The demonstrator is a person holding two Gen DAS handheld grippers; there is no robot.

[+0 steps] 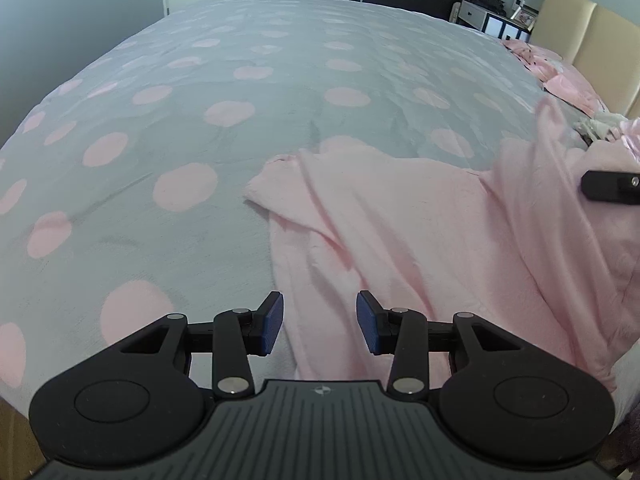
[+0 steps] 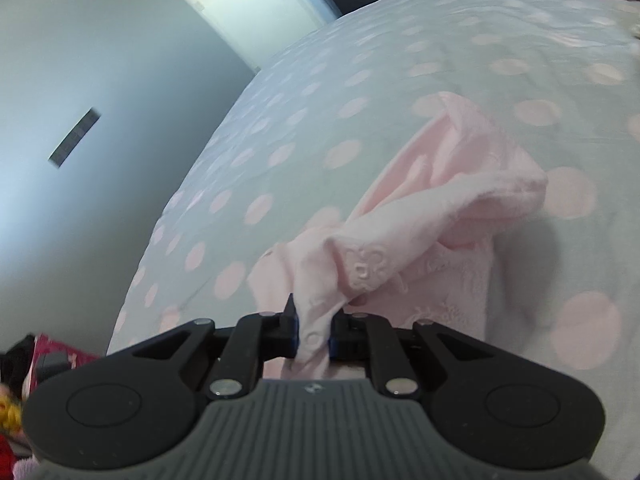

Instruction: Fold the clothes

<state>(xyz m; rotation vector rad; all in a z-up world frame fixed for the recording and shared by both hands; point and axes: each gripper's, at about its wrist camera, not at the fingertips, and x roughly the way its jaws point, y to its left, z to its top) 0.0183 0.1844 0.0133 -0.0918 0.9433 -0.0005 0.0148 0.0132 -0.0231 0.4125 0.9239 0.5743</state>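
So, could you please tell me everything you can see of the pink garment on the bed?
The pink garment is soft, fleecy-looking cloth with embossed flower shapes and a snap along one edge. It lies rumpled on the dotted bedspread. The right gripper pinches that snap edge, lifting it; the left gripper hovers open above it.

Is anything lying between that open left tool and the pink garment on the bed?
Nothing visible. The left tool hangs open right over the pink garment, with only the spotted bedcover beside it. The right tool already pinches another part of the cloth.
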